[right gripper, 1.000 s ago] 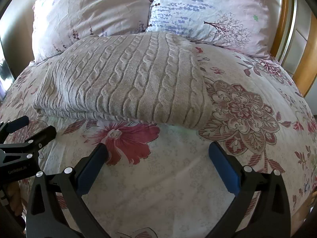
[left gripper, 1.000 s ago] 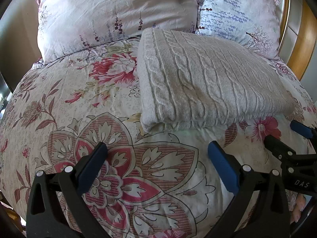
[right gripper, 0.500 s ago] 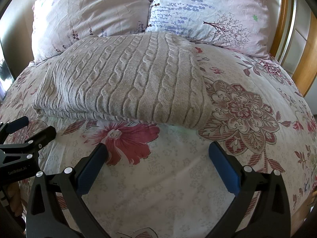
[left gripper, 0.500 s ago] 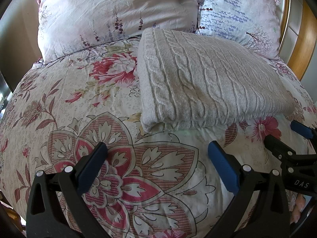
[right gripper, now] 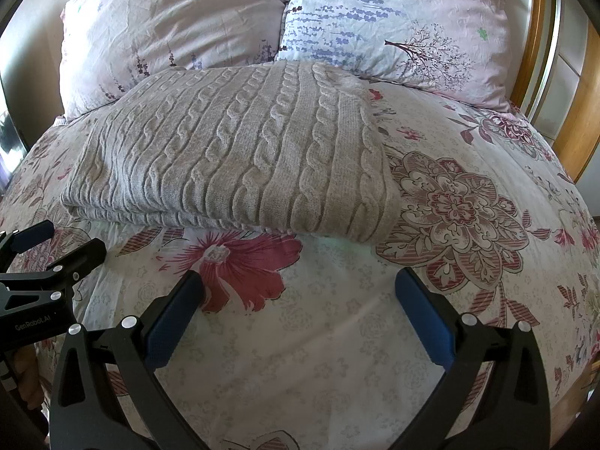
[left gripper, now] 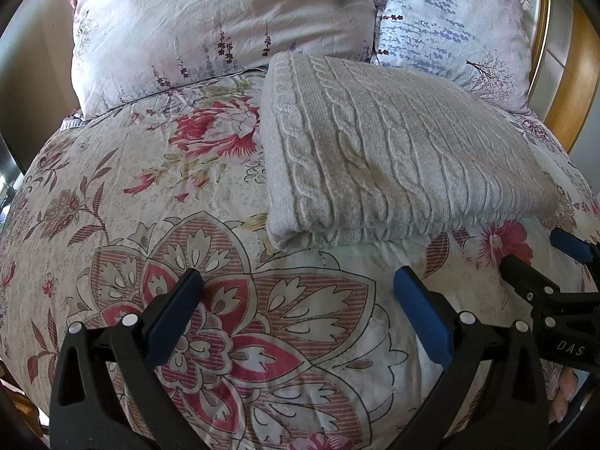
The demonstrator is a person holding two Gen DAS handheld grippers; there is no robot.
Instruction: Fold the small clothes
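A grey cable-knit sweater [left gripper: 390, 157] lies folded into a flat rectangle on the floral bedspread [left gripper: 150, 195], its folded edge toward me. The same sweater [right gripper: 240, 157] fills the middle of the right wrist view. My left gripper [left gripper: 298, 296] hovers open just short of the sweater's near left corner, nothing between its blue pads. My right gripper [right gripper: 298, 296] is also open and empty, a little short of the sweater's near right edge. Each gripper shows at the side of the other's view: the right gripper [left gripper: 540, 262], the left gripper [right gripper: 56, 247].
Two floral pillows [left gripper: 225, 26] [right gripper: 393, 18] lean behind the sweater. A wooden headboard [right gripper: 577, 120] curves along the right side. The bedspread [right gripper: 468, 206] extends flat to the right and in front of the sweater. A person's fingers [left gripper: 562, 397] show at the lower right.
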